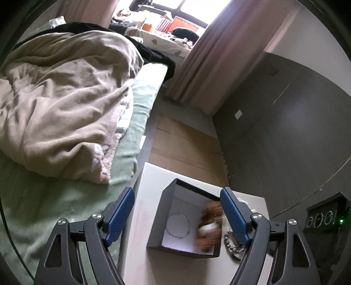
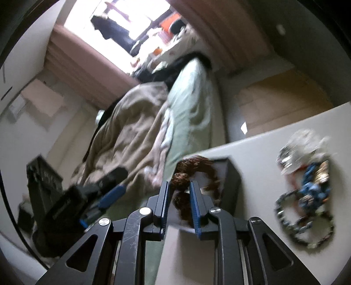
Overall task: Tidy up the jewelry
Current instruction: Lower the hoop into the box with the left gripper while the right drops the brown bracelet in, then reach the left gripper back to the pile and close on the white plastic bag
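Right gripper (image 2: pixel 179 193): closed on brown bead bracelet (image 2: pixel 185 175), held over box (image 2: pixel 232 182).
Left gripper (image 1: pixel 177 216): open, empty.
Release: bracelet is best lowered inside box walls first.

Left wrist view: bed (image 1: pixel 122 153) w/ green sheet fills left side, rumpled beige duvet (image 1: pixel 65 98) on top. Bright window (image 1: pixel 193 11) at top centre, pink curtain (image 1: pixel 210 59) hanging beside it. Wood floor (image 1: pixel 184 144) mid-frame; dark grey wardrobe (image 1: pixel 285 131) on right. White surface (image 1: pixel 140 219) at bottom centre.

Black-framed tongs (image 1: pixel 176 216) with blue ribbed pads (image 2: pixel 195 210) and silver screws.
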`<action>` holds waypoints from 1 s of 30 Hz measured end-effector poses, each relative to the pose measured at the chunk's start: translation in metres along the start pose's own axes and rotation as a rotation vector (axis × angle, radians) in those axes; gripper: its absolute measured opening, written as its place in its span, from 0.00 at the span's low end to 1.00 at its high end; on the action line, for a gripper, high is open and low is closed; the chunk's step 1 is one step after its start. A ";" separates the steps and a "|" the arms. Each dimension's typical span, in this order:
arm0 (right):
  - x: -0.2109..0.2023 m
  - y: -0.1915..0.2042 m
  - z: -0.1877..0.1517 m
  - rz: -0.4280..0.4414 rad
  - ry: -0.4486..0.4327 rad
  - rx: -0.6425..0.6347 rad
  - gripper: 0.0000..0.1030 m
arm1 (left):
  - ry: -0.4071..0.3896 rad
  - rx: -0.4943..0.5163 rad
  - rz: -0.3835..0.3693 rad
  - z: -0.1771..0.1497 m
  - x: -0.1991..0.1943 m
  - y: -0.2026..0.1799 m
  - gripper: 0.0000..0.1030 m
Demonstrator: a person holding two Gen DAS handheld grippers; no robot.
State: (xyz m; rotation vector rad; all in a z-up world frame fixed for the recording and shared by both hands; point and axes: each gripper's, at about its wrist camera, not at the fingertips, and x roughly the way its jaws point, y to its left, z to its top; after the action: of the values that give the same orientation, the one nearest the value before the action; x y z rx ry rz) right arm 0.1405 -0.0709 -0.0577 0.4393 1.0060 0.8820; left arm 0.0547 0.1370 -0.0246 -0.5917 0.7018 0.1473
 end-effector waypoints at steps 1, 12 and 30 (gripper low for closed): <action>0.002 -0.002 -0.001 0.026 0.013 0.014 0.34 | 0.002 -0.001 0.004 0.000 0.000 0.000 0.78; -0.060 -0.041 0.004 -0.136 -0.080 0.088 0.71 | 0.033 0.069 -0.018 -0.012 -0.001 -0.020 0.78; -0.125 -0.081 -0.003 -0.304 -0.127 0.117 0.90 | 0.075 0.243 -0.057 -0.055 0.015 -0.098 0.78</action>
State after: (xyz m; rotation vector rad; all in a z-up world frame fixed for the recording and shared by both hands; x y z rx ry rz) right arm 0.1422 -0.2194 -0.0462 0.4215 0.9794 0.5185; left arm 0.0659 0.0245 -0.0225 -0.3852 0.7617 -0.0135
